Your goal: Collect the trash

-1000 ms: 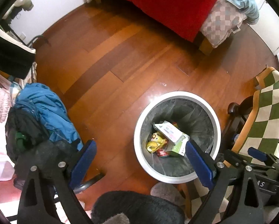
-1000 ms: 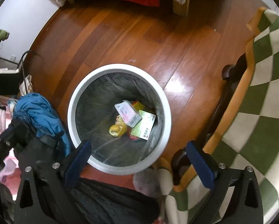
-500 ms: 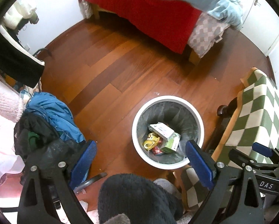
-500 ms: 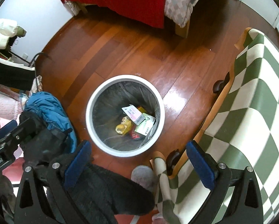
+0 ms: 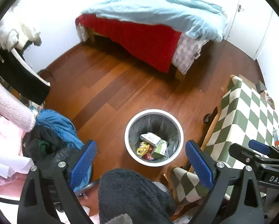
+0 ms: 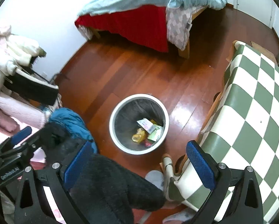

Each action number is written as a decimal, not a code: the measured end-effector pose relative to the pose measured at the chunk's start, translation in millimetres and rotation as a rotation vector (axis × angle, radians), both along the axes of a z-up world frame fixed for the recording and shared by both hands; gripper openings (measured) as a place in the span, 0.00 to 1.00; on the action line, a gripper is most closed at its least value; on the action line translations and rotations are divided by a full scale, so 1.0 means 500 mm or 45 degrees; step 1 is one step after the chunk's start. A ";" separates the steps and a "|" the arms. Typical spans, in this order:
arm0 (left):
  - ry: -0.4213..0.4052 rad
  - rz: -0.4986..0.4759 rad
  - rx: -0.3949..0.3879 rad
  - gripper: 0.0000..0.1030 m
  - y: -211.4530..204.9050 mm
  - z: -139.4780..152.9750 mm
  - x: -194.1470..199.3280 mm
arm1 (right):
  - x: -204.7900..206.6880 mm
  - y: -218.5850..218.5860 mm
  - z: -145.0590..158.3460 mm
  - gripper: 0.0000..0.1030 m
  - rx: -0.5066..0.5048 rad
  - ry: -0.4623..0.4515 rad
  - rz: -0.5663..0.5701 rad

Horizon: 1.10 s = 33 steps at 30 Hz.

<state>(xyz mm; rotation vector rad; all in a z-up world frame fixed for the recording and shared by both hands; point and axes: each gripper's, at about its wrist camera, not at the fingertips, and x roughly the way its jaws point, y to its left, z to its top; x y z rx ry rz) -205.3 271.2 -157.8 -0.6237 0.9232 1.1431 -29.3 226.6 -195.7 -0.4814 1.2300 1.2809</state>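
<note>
**Both tools empty above the bin, more trash on the table**

Left wrist view: the left tool point(image 5: 140, 160) hangs high over the wooden floor point(image 5: 109, 85), its blue pads spread wide apart with nothing between them. Below and ahead stands the white bin point(image 5: 154, 112) with a dark liner, on the floor just beside the checked table point(image 5: 251, 115). Inside it lie a white carton point(image 5: 150, 138), a green box point(image 5: 161, 148) and a yellow wrapper point(image 5: 142, 147). Near the table's right edge sit a few small items point(image 5: 278, 140), too small to identify, possibly the next trash. The right tool point(image 5: 259, 147) shows at the right, over the table.

Right wrist view: the right tool point(image 6: 139, 164) is likewise parted and empty, with the bin point(image 6: 139, 96) ahead and the table's left edge point(image 6: 231, 85) under its right finger. The person's dark fleece leg point(image 6: 111, 183) and a grey slipper point(image 6: 155, 177) fill the bottom.

Judged from here, the drop looks done and the next reach goes to the table. The risks: the two tools are close and could collide when both swing toward the table's right edge; a small flat packet may slip from wide pads; and a foot near the bin could tip it.
</note>
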 end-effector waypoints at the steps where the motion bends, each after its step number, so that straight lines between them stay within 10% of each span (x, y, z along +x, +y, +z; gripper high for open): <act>1: 0.014 0.004 0.011 0.94 -0.007 0.006 0.006 | 0.010 -0.015 0.012 0.99 0.016 0.019 -0.016; 8: 0.035 -0.085 0.040 0.94 -0.044 0.003 0.135 | 0.130 -0.123 0.039 1.00 0.068 0.138 -0.184; 18: 0.052 -0.433 -0.087 0.97 -0.180 -0.141 0.540 | 0.504 -0.396 -0.007 1.00 -0.074 0.046 -0.668; 27: 0.191 -0.600 -0.270 1.00 -0.274 -0.305 0.865 | 0.932 -0.595 -0.121 1.00 -0.343 -0.128 -0.975; 33: 0.206 -0.633 -0.308 1.00 -0.302 -0.322 0.994 | 1.067 -0.603 -0.226 0.99 -0.405 -0.134 -0.973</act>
